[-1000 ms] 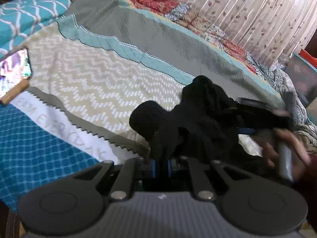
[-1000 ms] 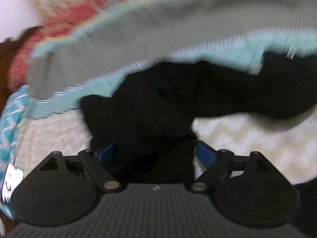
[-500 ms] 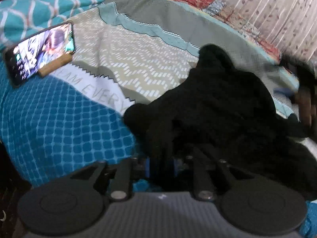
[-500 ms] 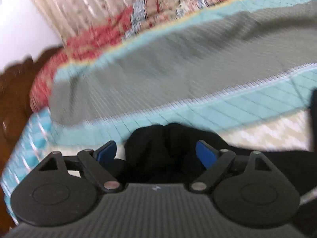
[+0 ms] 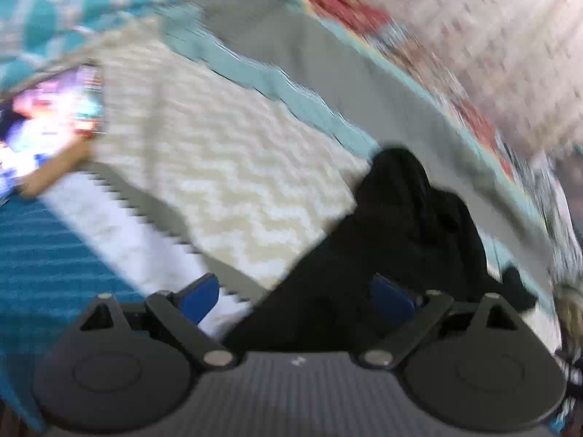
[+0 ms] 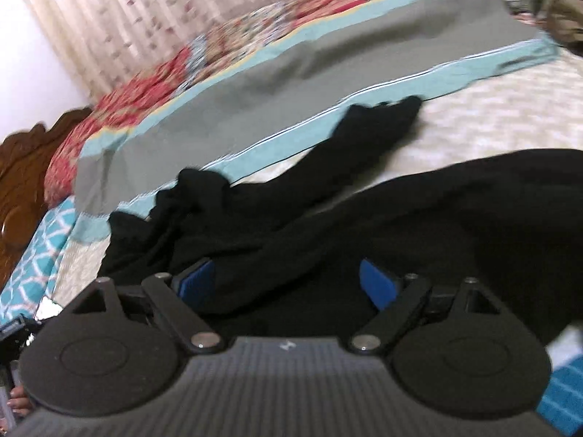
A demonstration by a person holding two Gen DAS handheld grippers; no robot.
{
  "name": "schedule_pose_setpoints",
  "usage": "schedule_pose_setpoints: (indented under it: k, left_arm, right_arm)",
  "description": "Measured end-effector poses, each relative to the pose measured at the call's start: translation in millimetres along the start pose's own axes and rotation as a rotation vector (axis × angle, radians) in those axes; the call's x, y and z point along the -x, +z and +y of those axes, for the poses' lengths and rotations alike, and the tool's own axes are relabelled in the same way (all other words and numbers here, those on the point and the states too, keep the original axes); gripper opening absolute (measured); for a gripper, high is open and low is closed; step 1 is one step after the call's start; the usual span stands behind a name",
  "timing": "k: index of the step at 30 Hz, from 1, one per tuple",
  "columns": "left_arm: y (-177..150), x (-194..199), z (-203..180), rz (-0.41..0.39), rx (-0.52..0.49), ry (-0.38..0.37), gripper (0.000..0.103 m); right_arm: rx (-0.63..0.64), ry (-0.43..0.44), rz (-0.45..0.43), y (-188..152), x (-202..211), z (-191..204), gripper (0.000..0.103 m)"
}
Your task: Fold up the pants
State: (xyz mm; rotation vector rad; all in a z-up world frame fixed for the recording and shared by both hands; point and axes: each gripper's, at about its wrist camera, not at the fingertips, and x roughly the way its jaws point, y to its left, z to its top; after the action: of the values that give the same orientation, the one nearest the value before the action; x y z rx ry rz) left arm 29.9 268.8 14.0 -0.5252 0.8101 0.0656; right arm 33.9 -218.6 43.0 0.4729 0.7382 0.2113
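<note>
Bedroom scene: patterned bedspread (image 6: pixel 328 73) over a bed, curtain (image 6: pixel 127 7) behind, wooden headboard (image 6: pixel 22 167) at the far left of the right wrist view. Left view is motion-blurred.

Left gripper (image 5: pixel 298 296): blue pads (image 5: pixel 200 296) spread wide, nothing clamped. Black cloth runs up between the jaws, but whether it touches a pad I can't tell through the blur.

Right gripper (image 6: pixel 288 282): pads (image 6: pixel 377 282) also spread, released. Black cloth fills the gap and lies loose under it.

Pants (image 6: pixel 328 211): black, lying on the cream zigzag part of the bedspread, not flat. One leg stretches away toward the teal stripe, the other runs off to the right, and the waist end is bunched near the grippers. Lit phone (image 5: pixel 47 123) on a wooden stand sits well apart on the left.

Step, my read: laying out and straightening, no fold made yet.

Next move calls for: each gripper pinching one edge of the waistband or a leg, pulling apart to flatten, then stacking leg on leg. Risk: black on black hides the layers, so it's easy to pinch two at once.
</note>
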Motion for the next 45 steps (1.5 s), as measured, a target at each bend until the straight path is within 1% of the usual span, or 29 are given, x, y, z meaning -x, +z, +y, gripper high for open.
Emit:
schedule_pose_setpoints:
  k: [2, 4, 7, 10, 12, 14, 15, 16, 17, 19, 20, 22, 23, 24, 25, 27, 28, 29, 30, 31, 32, 33, 34, 35, 36, 38, 39, 42, 45]
  left_arm:
    - [-5.5, -14.4, -10.7, 0.055, -0.041, 0.03, 0.089]
    - [-16.3, -16.4, -19.5, 0.059, -0.084, 0.042, 0.09]
    - [-34.2, -5.9, -28.7, 0.02, -0.136, 0.068, 0.092]
    - [-38.8, 9.4, -29.3, -0.028, -0.154, 0.097, 0.094]
    - [-39.3, 21.7, -25.0, -0.075, -0.156, 0.122, 0.097]
    - [-38.6, 26.7, -20.4, -0.081, -0.128, 0.134, 0.097]
    - [-37.9, 23.4, -15.9, -0.063, -0.112, 0.125, 0.095]
    - [-38.5, 19.6, -13.0, -0.042, -0.093, 0.109, 0.089]
    - [-39.1, 14.5, -11.1, -0.018, -0.085, 0.09, 0.079]
    - [-46.0, 6.8, -17.8, -0.012, -0.118, 0.103, 0.072]
    - [-51.6, 4.8, -23.8, -0.021, -0.153, 0.111, 0.059]
    - [-59.7, 4.3, -34.7, -0.033, -0.231, 0.095, 0.044]
    - [-62.2, 8.2, -37.9, -0.047, -0.25, 0.08, 0.039]
    - [-63.1, 14.0, -40.0, -0.072, -0.265, 0.066, 0.038]
    - [-63.5, 22.4, -41.3, -0.112, -0.275, 0.057, 0.037]
    - [-63.1, 43.4, -41.8, -0.231, -0.278, 0.053, 0.037]
    - [-63.0, 52.4, -41.4, -0.299, -0.277, 0.075, 0.039]
    - [-60.9, 57.1, -40.5, -0.341, -0.27, 0.104, 0.042]
    - [-57.6, 56.3, -37.5, -0.351, -0.249, 0.135, 0.046]
    - [-51.8, 48.9, -31.7, -0.315, -0.213, 0.166, 0.053]
    - [-45.1, 34.9, -23.6, -0.238, -0.172, 0.195, 0.058]
    - [-40.4, 19.9, -14.0, -0.154, -0.133, 0.22, 0.058]
    - [-37.6, 7.6, -2.5, -0.078, -0.082, 0.232, 0.059]
    - [-38.2, 6.5, 8.1, -0.062, -0.034, 0.212, 0.06]
    - [-39.9, 13.7, 13.9, -0.083, -0.015, 0.182, 0.061]
    - [-42.2, 32.8, 14.8, -0.138, -0.029, 0.198, 0.074]
    - [-44.2, 42.1, 14.6, -0.172, -0.041, 0.218, 0.076]
    - [-45.3, 62.6, 17.3, -0.228, -0.018, 0.237, 0.076]
    - [-36.9, 81.2, 18.0, -0.279, 0.022, 0.247, 0.075]
  right_arm:
    - [-0.017, 0.007, 0.003, 8.4, -5.1, 8.9, 0.087]
    - [0.01, 0.062, 0.021, 13.4, -14.7, 30.3, 0.087]
    - [0.127, 0.153, 0.082, 17.9, -47.6, 101.9, 0.087]
    - [0.276, 0.209, 0.131, 14.3, -90.2, 176.6, 0.087]
    - [0.395, 0.243, 0.14, 11.1, -124.7, 229.0, 0.087]
    - [0.468, 0.255, 0.167, 8.1, -156.8, 262.7, 0.087]
    - [0.47, 0.261, 0.207, 7.2, -173.2, 271.3, 0.087]
    - [0.455, 0.248, 0.271, 4.4, -197.8, 283.3, 0.086]
    - [0.457, 0.192, 0.313, -1.0, -218.8, 289.1, 0.086]
    - [0.487, 0.011, 0.336, -14.8, -249.6, 290.2, 0.086]
    - [0.457, -0.046, 0.355, -20.3, -266.3, 283.0, 0.086]
    - [0.385, -0.089, 0.392, -27.8, -286.0, 265.5, 0.052]
    - [0.413, -0.102, 0.359, -28.9, -287.8, 265.8, 0.045]
    - [0.427, -0.07, 0.347, -24.4, -286.4, 268.5, 0.019]
    - [0.398, 0.0, 0.333, -15.9, -280.6, 268.2, 0.018]
    - [0.227, 0.33, 0.262, 15.4, -262.1, 265.3, 0.018]
    - [0.183, 0.459, 0.223, 26.2, -254.1, 263.8, 0.018]
    - [0.138, 0.573, 0.208, 35.0, -252.8, 266.3, 0.019]
    - [0.109, 0.628, 0.213, 38.3, -258.6, 270.8, 0.023]
    - [0.109, 0.616, 0.222, 36.8, -265.5, 274.3, 0.032]
    - [0.133, 0.536, 0.236, 30.1, -278.3, 281.7, 0.041]
    - [0.174, 0.433, 0.258, 22.1, -289.9, 285.9, 0.058]
    - [0.234, 0.321, 0.286, 10.0, -303.4, 291.5, 0.061]
    - [0.278, 0.249, 0.3, 1.4, -309.5, 291.6, 0.061]
    - [0.3, 0.208, 0.3, -5.0, -310.8, 288.0, 0.061]
    - [0.262, 0.244, 0.287, -4.5, -297.7, 265.7, 0.06]
    - [0.233, 0.269, 0.282, -2.0, -287.2, 252.0, 0.06]
    - [0.189, 0.295, 0.247, 6.6, -245.1, 216.0, 0.06]
    - [0.185, 0.253, 0.159, 21.7, -199.2, 164.5, 0.06]
